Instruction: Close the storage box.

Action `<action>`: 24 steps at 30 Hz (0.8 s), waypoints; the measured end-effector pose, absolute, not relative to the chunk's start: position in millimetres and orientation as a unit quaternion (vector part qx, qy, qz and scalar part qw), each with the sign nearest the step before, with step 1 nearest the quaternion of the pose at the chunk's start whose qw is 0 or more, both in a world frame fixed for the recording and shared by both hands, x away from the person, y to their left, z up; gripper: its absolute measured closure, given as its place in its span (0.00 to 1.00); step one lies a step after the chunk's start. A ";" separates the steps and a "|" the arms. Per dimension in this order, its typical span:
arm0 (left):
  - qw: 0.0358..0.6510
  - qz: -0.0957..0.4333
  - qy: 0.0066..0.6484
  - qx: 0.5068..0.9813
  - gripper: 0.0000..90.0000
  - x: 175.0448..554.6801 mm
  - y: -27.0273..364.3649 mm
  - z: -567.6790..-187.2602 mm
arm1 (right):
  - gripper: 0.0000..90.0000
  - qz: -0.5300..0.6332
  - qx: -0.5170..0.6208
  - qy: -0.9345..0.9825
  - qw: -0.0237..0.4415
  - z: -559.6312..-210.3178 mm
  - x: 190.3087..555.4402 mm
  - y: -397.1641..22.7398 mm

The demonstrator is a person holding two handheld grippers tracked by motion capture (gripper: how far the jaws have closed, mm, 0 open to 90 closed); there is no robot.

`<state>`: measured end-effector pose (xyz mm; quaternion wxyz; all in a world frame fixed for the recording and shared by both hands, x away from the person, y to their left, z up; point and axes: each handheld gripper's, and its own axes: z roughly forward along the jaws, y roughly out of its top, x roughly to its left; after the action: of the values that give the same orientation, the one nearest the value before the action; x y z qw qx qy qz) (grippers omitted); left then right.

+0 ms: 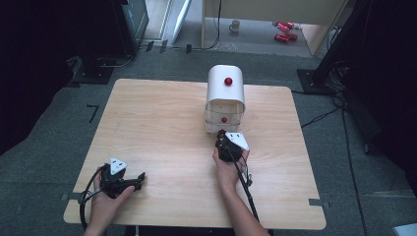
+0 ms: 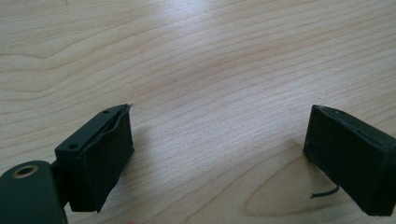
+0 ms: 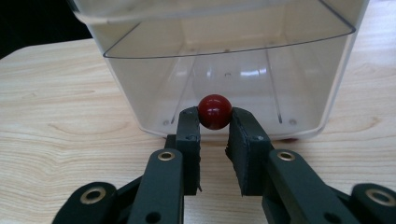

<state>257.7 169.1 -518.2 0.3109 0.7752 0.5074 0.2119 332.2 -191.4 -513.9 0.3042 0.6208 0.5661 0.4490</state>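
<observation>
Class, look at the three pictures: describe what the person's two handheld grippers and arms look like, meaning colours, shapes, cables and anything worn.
Both the left gripper and the right gripper are black, each topped by a grey three-cornered plate and trailing a black cable. Each has two blocky black jaws with dark pads, and brass-ringed holes show on the arms behind them. The forearms are bare, with no sleeves in view.

Red knob [image 3: 215, 111] on clear drawer [image 3: 224, 74]

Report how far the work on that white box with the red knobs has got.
Done: the right hand-held gripper has reached the white box and closed its jaws on the lower red knob at the clear front panel. In hand: that grip. The panel looks unopened, though I cannot be sure. Left: probably pulling it open. The left hand-held gripper idles open over the bare table.
</observation>
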 end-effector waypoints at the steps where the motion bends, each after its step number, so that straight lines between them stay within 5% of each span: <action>1: 0.311 0.212 0.507 0.775 0.09 257.7 169.1 -518.2 | 0.84 0.448 0.623 0.566 0.300 -514.7 333.0 -191.9; 24: 0.311 0.211 0.506 0.776 0.09 257.7 169.1 -518.2 | 0.84 0.455 0.613 0.571 0.302 -511.6 328.0 -192.6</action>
<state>257.7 169.1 -518.2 0.3113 0.7760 0.5062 0.2114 328.0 -192.6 -511.6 0.3024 0.6128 0.5709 0.4551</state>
